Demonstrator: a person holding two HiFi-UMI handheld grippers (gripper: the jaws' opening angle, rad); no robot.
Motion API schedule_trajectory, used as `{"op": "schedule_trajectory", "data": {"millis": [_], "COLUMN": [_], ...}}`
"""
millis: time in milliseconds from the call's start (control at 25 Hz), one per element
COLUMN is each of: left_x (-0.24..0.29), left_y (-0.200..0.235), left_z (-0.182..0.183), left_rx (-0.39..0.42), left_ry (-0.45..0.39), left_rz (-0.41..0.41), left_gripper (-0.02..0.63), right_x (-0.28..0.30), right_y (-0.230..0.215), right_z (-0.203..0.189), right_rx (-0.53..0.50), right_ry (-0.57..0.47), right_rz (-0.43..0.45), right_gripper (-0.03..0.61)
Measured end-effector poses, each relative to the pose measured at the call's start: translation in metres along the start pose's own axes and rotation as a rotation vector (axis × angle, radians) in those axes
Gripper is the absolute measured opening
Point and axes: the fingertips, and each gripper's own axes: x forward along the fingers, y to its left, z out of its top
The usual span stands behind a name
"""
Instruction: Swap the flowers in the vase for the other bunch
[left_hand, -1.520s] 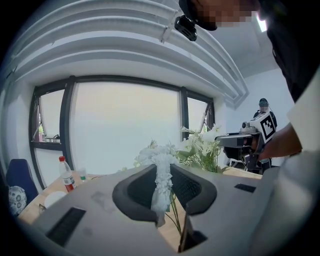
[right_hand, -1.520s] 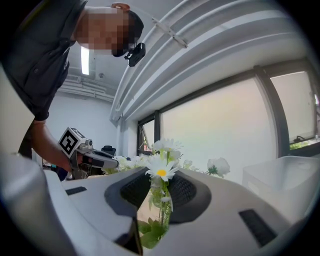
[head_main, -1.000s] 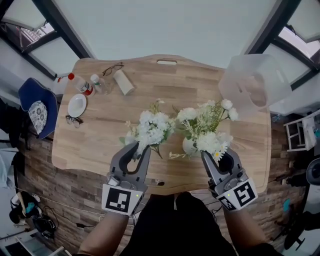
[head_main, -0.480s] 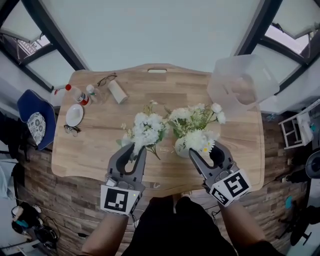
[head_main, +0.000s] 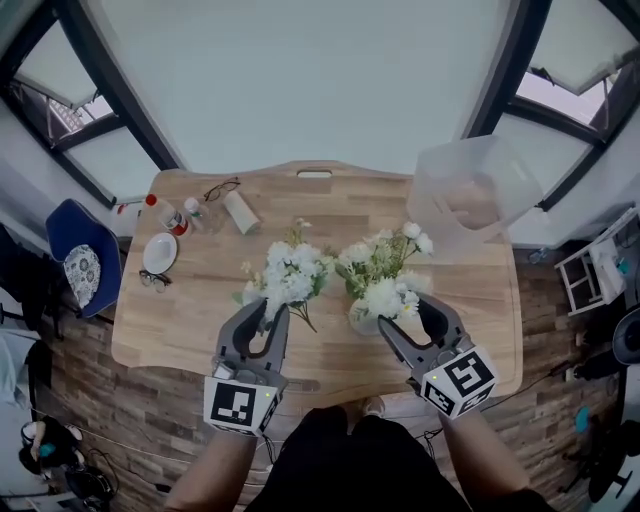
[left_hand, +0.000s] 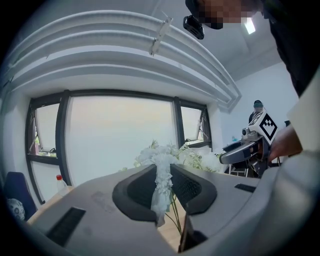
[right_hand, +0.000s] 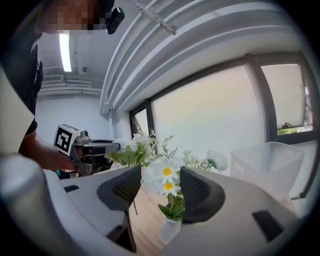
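Clamping the loose white flower bunch (head_main: 290, 278) by its stems, the left gripper (head_main: 272, 315) holds it over the wooden table (head_main: 190, 310). The right gripper (head_main: 403, 314) has just been opening, its jaws apart around the daisy bunch (head_main: 385, 285) standing in the white vase (head_main: 360, 318).

Left gripper (head_main: 270, 322): grey moulded shell, black ribbed pads (left_hand: 189, 189), black-and-white marker cube (head_main: 240, 405) left of the black garment (head_main: 350, 462). Right gripper (head_main: 405, 315): identical build, its marker cube (head_main: 458, 382) right of the garment.
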Motion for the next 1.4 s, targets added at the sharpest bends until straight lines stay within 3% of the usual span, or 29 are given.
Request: {"op": "schedule_trajectory", "data": {"millis": [320, 840, 1080, 1400], "left_x": [-0.01, -0.019, -0.022, -0.025], "left_y": [-0.004, -0.008, -0.01, -0.013], "left_z": [0.01, 0.035, 0.046, 0.054], "left_rx": [0.018, 0.042, 0.056, 0.066], "left_ry": [-0.009, -0.067, -0.086, -0.101], "left_rz": [0.006, -0.002, -0.011, -0.011], "left_gripper": [0.083, 0.083, 0.083, 0.083], "right_x": [-0.001, -0.043, -0.067, -0.083], "right_y": [-0.007, -0.01, -0.029, -0.033], "right_z": [-0.019, 0.04, 0.068, 0.092], "right_rx": [-0.004, -0.045, -0.022, -0.016], "right_ry": [0.074, -0.091, -0.194, -0.268], "right_rz": [-0.036, -0.085, -0.179, -0.187], "right_gripper": [0.284, 0.284, 0.282, 0.279]}}
